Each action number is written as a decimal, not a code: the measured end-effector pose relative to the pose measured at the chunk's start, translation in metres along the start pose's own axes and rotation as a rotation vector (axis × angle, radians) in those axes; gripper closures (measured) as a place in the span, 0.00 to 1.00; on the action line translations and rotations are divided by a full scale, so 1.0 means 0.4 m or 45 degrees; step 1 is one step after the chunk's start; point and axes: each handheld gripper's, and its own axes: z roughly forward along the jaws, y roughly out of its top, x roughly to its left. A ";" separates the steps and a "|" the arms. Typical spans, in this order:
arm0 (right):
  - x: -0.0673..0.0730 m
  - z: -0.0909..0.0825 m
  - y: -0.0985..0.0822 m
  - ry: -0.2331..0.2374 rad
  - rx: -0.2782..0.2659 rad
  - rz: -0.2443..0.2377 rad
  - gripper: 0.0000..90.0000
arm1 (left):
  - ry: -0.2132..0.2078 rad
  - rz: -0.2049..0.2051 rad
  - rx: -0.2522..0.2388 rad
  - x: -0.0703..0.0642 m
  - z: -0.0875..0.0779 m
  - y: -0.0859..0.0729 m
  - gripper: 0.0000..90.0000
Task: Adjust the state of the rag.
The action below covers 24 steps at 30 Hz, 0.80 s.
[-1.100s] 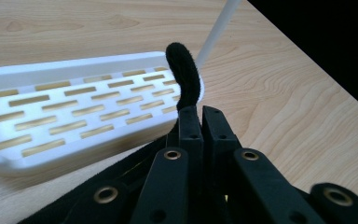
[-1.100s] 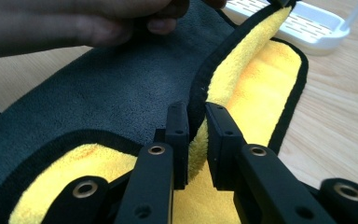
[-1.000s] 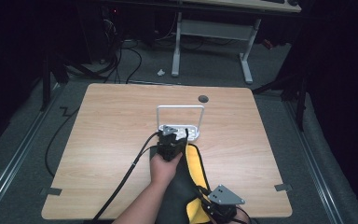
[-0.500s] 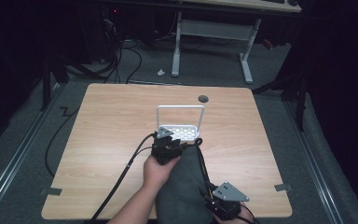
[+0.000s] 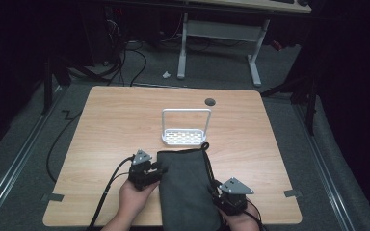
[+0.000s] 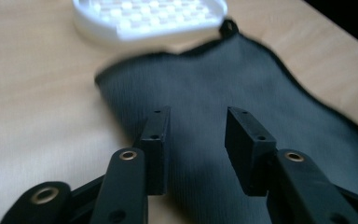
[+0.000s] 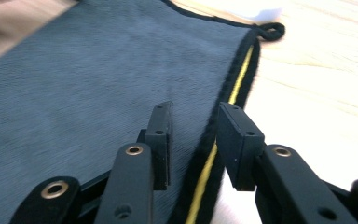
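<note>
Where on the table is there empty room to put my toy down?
Bare wood lies left of the white rack to the table's left edge, and right of the rack and grey cloth to the right edge. The near middle is crowded: cloth, left tongs and right tongs.

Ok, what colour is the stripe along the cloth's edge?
Yellow stripe beside the black hem of the grey cloth; clearest in the right gripper view.
</note>
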 end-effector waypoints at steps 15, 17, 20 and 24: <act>-0.015 0.070 0.007 0.022 0.119 0.050 0.83 | 0.088 0.213 0.095 -0.044 -0.007 -0.056 0.61; -0.007 0.063 0.002 0.038 0.118 0.048 0.83 | 0.097 0.220 0.101 -0.039 -0.013 -0.057 0.61; 0.013 0.048 -0.008 0.074 0.121 0.047 0.83 | 0.107 0.215 0.101 -0.028 -0.027 -0.063 0.61; 0.042 0.032 -0.017 0.105 0.127 0.017 0.82 | 0.115 0.226 0.108 -0.025 -0.049 -0.078 0.61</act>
